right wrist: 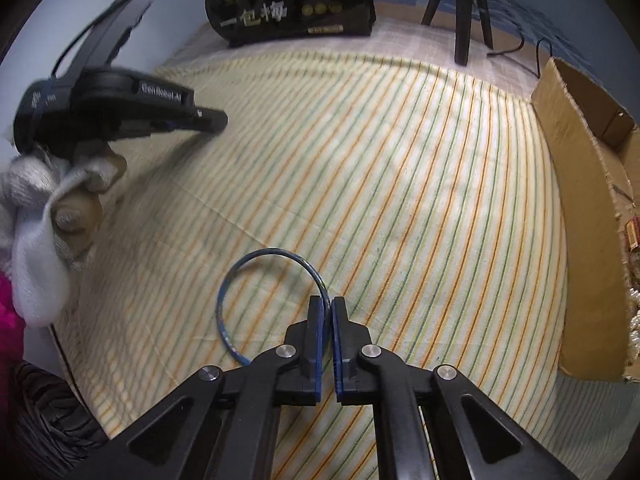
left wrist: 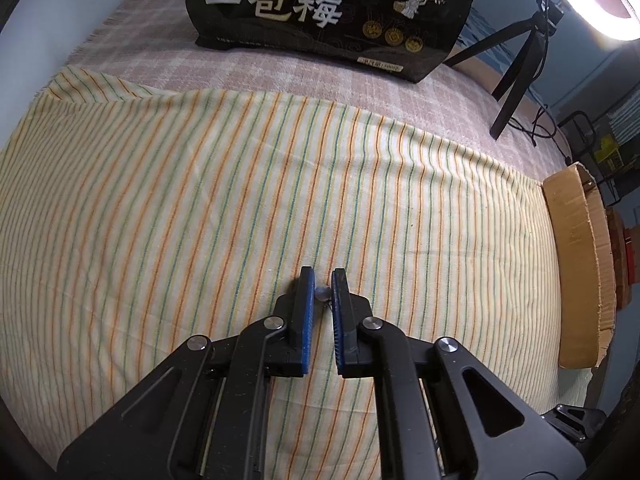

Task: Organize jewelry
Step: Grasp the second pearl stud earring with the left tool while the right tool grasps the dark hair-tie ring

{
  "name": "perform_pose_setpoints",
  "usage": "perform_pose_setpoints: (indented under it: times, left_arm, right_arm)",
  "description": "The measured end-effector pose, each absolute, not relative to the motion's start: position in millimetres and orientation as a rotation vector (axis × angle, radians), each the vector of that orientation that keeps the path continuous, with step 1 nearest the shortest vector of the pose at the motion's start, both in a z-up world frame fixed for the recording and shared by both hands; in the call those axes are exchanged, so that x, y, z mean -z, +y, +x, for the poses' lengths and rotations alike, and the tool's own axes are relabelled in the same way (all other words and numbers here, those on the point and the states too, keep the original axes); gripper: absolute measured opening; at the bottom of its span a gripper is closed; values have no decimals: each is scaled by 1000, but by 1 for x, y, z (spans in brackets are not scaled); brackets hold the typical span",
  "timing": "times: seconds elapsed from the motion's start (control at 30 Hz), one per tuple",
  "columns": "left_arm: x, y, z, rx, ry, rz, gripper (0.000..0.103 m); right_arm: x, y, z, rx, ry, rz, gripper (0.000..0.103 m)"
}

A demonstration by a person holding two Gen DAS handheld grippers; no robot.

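My left gripper (left wrist: 323,278) is shut on a small pale bead-like piece of jewelry (left wrist: 322,292), held just above the striped cloth (left wrist: 200,184). My right gripper (right wrist: 328,304) is shut on a thin blue bangle (right wrist: 240,272); the ring curves out to the left of the fingers over the cloth. The left gripper also shows in the right wrist view (right wrist: 216,120) at the upper left, blurred, held by a gloved hand (right wrist: 44,196). A cardboard box (right wrist: 580,208) stands at the right with some jewelry inside near its right side.
A black snack bag (left wrist: 332,16) stands at the back of the table. A black tripod (left wrist: 520,60) with a lit ring light (left wrist: 600,0) and cables is at the back right. A checked pink cloth (left wrist: 160,48) lies under the striped one.
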State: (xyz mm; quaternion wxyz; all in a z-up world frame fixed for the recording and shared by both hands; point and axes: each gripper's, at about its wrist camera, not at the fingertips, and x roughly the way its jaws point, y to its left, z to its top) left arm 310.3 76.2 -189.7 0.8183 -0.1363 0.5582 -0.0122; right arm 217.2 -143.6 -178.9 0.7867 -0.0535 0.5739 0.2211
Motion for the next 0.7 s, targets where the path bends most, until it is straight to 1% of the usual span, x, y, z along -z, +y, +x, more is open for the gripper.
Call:
perform_pose_setpoints:
  times: [0.43,0.7]
  left_arm:
    - [152,78,296,66,1108,-315,6]
    - [124,41,291,167,1050,-318,6]
  right_arm:
    - [114,-158,217,-472,1073,-55,1]
    - [79,-199,222,-396,979,5,1]
